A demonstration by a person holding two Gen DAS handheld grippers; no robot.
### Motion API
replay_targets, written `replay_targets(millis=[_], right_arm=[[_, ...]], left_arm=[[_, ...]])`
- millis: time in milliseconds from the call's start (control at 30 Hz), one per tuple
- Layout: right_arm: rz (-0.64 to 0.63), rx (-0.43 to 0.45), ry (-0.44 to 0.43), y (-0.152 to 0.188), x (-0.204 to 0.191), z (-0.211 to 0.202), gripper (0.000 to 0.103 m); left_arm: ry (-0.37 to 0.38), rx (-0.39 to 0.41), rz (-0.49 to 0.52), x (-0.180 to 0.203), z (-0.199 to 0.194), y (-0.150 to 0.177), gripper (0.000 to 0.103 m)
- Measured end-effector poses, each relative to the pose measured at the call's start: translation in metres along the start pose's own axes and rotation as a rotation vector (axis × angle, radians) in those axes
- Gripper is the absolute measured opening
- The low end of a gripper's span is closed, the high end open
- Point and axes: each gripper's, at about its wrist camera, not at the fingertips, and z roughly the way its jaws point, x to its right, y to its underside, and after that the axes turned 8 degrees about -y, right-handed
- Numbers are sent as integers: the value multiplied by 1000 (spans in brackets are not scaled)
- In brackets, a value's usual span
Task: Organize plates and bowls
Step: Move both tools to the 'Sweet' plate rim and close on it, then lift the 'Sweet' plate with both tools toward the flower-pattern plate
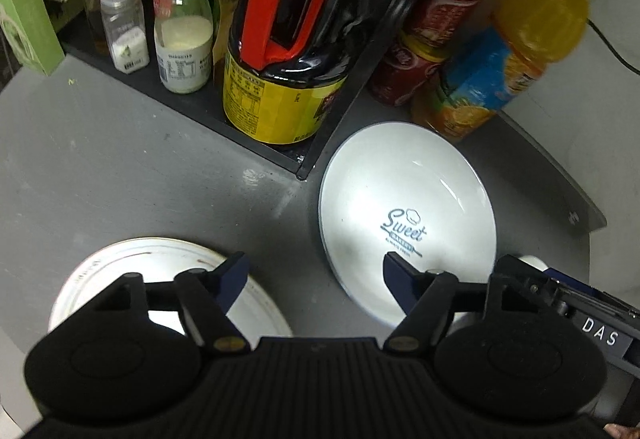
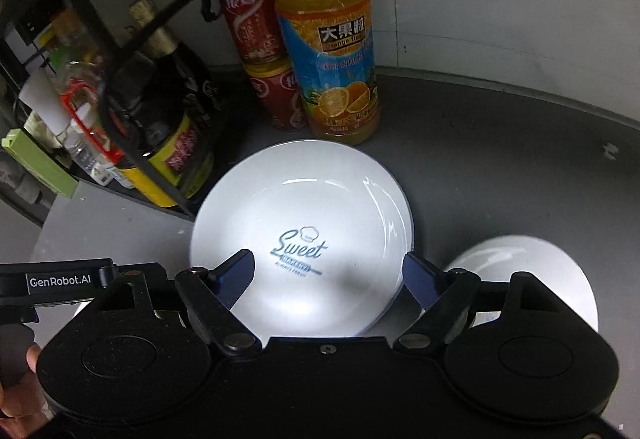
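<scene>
- On the grey worktop (image 2: 500, 159), a white plate (image 2: 304, 239) printed "Sweet" lies flat, just in front of an orange juice bottle (image 2: 328, 51) and red cans (image 2: 256, 39).
- Right claw (image 2: 328, 271) hangs over the plate, fingers apart, gripping nothing.
- Left claw (image 1: 316, 279) stands apart over bare worktop, between the plate and a second white dish (image 1: 160, 279).
- A white bowl (image 2: 532, 271) sits right of the plate.

two plates (image 1: 408, 215), one bowl (image 2: 532, 271), two cans (image 2: 256, 27)
</scene>
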Motion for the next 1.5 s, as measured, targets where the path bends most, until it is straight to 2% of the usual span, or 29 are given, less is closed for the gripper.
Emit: replay_targets(millis=[200,400,500,533,633,867,1000,1133,1300,1500], right_arm=[[-16,-48,-7,-10,15,27,69],[22,-80,-23,-15,34,47,56],[28,-94,-29,-16,39,56,55],[27,-99,-27,-16,41,59,52],[35,-109,-42,-17,45,67,42],[50,-134,-66,-18,51,81,30],[53,-127,-60,-20,53,79,28],[71,-75,-63,-28,57,61,28],[94,-43,-51,-35,70,48,30],[143,-56,-29,-31,83,50,30]], left_arm=[[-8,-36,-62,5,30,-7,55],[-34,-80,-94,5,54,-9,40],[-45,-93,-113,3,63,-9,33],[-45,-99,-119,3,67,-9,30],[-33,-110,-132,4,74,-10,27],[-16,-126,-139,10,86,-10,19],[-7,-127,-150,11,88,-9,16],[7,-130,-160,9,86,-11,9],[16,-127,-154,7,81,-10,7],[25,-139,-172,5,82,-12,7]])
